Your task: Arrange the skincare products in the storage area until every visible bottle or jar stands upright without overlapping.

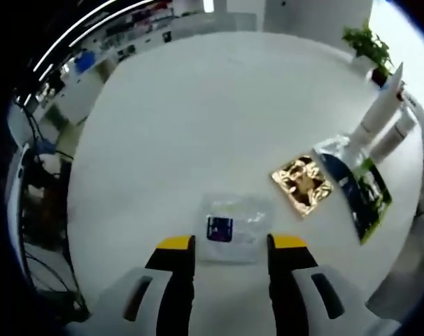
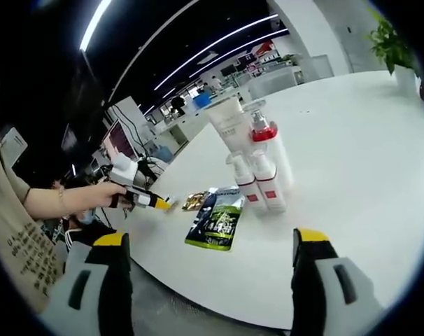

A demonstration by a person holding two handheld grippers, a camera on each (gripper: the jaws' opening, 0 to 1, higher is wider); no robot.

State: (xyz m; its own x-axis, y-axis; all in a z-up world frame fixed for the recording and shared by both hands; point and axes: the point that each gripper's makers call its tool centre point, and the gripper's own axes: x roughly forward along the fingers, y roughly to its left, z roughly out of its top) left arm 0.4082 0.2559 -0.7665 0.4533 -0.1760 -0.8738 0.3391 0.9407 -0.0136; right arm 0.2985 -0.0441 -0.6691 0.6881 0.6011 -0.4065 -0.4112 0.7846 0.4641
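Observation:
In the left gripper view my left gripper (image 1: 231, 243) is open just above the white table (image 1: 198, 126), its yellow-tipped jaws either side of a clear sachet with a dark blue label (image 1: 229, 227). A gold sachet (image 1: 302, 183) and a green and blue sachet (image 1: 359, 187) lie to the right, beside white tubes (image 1: 380, 112). In the right gripper view my right gripper (image 2: 210, 241) is open and empty at the table's near edge. Beyond it stand small white pump bottles with red bands (image 2: 261, 183), a red-collared bottle (image 2: 266, 140) and a white tube (image 2: 228, 122). The green sachet (image 2: 217, 220) lies flat beside them.
A potted plant (image 1: 369, 45) stands at the table's far edge. In the right gripper view a person's hand (image 2: 103, 194) holds the other gripper (image 2: 152, 201) over the table's left side. Desks and office clutter lie beyond the table.

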